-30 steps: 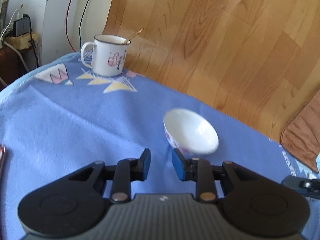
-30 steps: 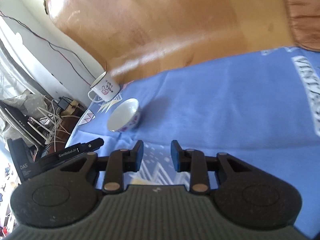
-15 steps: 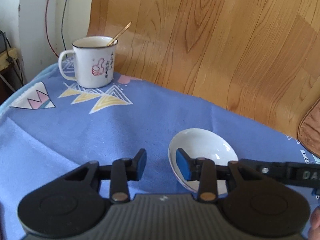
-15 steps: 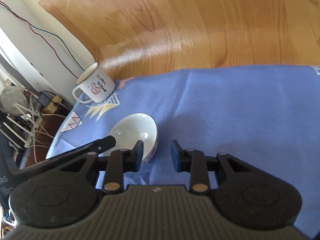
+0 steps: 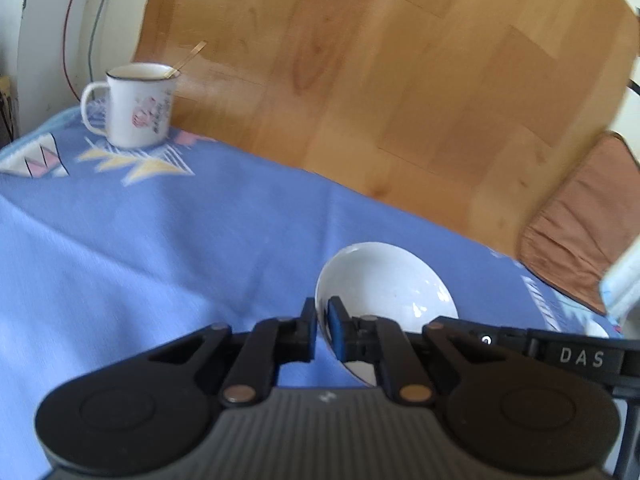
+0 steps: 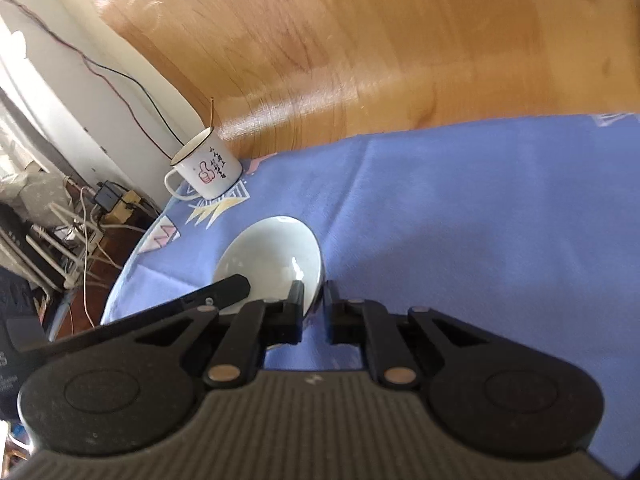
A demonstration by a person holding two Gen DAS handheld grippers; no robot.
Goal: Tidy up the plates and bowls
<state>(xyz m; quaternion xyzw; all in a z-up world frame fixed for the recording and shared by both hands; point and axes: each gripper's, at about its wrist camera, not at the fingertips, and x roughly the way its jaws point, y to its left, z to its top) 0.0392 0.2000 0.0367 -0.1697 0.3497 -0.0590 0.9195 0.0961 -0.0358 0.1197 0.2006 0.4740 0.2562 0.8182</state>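
Our left gripper (image 5: pixel 322 322) has just closed its blue-padded jaws onto the near-left rim of the white bowl (image 5: pixel 394 286), while our right gripper (image 6: pixel 312 306) has just narrowed its jaws around the opposite rim, pinching the bowl (image 6: pixel 272 258) from both sides. The bowl sits tilted on the blue tablecloth (image 5: pixel 160 248), at about four o'clock from the white enamel mug (image 5: pixel 138 106), which stands well apart near the cloth's far edge with a thin spoon handle (image 5: pixel 188 56) rising from it. Beyond lies the wooden floor (image 5: pixel 400 80).

White bowl (image 5: pixel 384 284) on blue cloth, empty, glossy, tilted, rim pinched at both sides.
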